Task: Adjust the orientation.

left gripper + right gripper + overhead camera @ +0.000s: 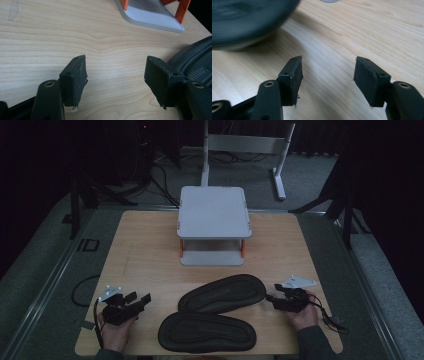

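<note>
Lying sole-up between left gripper [141, 301] and right gripper [270, 298], both wide open and empty, two black slippers [223, 292] on wooden table [145, 250].

I'm looking at my left gripper [137, 300] and right gripper [272, 298]: both are showing black bodies, flat rectangular black jaw pads with small screw holes, and brass-ringed pivots. Grey three-cornered plates are sitting on top of each, black cables are trailing off, and dark grey-green sleeves are covering my forearms
</note>
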`<state>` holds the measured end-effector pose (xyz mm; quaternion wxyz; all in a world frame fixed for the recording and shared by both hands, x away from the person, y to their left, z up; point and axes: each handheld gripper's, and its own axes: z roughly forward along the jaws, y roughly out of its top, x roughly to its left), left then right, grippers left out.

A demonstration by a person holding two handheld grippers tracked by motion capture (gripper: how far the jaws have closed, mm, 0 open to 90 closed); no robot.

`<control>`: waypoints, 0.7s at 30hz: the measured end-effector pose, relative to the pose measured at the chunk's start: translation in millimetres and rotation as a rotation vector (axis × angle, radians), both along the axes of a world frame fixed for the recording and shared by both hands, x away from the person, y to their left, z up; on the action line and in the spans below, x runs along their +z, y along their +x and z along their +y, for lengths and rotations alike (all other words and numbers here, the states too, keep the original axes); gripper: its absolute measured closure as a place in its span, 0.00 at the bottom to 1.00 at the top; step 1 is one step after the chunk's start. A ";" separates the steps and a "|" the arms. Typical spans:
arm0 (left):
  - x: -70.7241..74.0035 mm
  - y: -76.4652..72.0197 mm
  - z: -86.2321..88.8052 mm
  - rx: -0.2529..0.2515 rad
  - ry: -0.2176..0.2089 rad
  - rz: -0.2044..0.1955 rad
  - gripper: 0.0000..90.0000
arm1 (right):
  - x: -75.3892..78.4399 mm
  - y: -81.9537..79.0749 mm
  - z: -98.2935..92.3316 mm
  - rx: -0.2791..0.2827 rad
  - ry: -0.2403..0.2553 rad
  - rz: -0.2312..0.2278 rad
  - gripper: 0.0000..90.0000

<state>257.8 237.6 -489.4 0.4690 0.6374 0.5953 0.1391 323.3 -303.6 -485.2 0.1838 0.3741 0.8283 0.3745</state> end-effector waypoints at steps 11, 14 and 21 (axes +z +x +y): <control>4.8 -8.1 -5.9 -0.041 0.035 -0.024 0.38 | 13.5 -30.0 2.4 0.031 -0.031 -0.047 0.37; 4.2 -7.2 -11.4 -0.059 0.061 -0.020 0.38 | 17.1 -33.0 5.2 0.042 -0.036 -0.063 0.35; 4.7 -6.9 -23.6 -0.107 0.107 -0.026 0.38 | 24.5 -34.0 15.1 0.072 -0.041 -0.090 0.33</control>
